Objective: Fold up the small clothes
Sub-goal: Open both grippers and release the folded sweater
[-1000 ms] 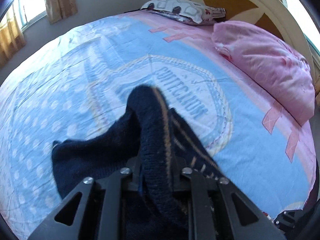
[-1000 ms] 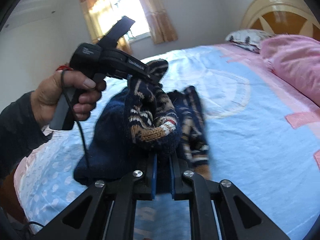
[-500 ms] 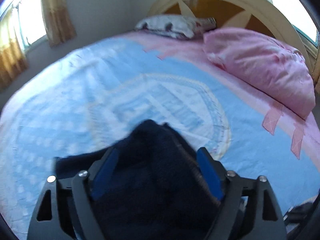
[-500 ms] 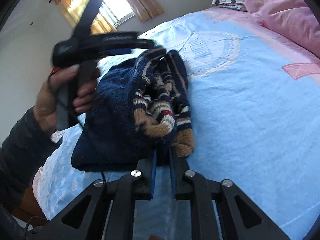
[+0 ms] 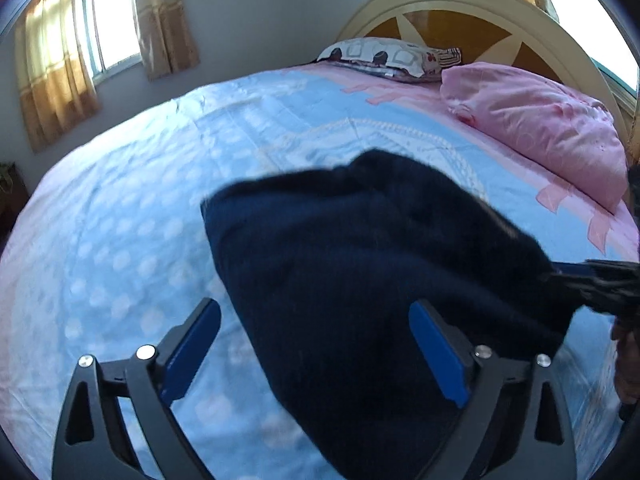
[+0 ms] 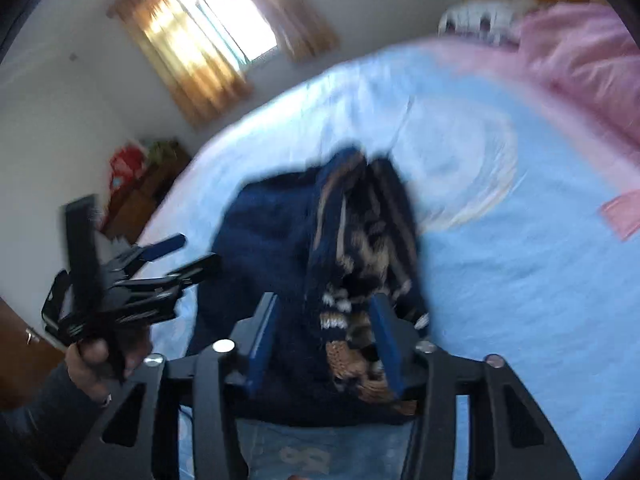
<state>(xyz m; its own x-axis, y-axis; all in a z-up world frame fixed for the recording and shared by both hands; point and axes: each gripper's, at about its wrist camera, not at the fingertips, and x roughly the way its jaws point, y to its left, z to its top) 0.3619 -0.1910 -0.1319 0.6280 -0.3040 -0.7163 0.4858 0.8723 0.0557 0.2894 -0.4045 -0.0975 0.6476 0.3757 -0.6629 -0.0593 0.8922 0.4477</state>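
A dark navy knit sweater (image 5: 360, 280) with a tan and white pattern (image 6: 352, 264) lies folded in a heap on the blue bedspread (image 5: 140, 220). My left gripper (image 5: 316, 352) is open, its blue pads apart above the sweater's near edge. It also shows in the right wrist view (image 6: 176, 256), held in a hand at the left. My right gripper (image 6: 324, 340) is open with its jaws on either side of the patterned part; the view is blurred. The right gripper's tip shows at the right edge of the left wrist view (image 5: 600, 284).
A pink pillow (image 5: 540, 132) and a patterned pillow (image 5: 388, 56) lie at the headboard (image 5: 460, 12). A curtained window (image 5: 100, 52) is on the far wall. A wooden cabinet with a red item (image 6: 132, 184) stands beside the bed.
Both grippers have let go of the sweater and opened. The sweater has dropped onto the bed. The left gripper has pulled back and to the left.
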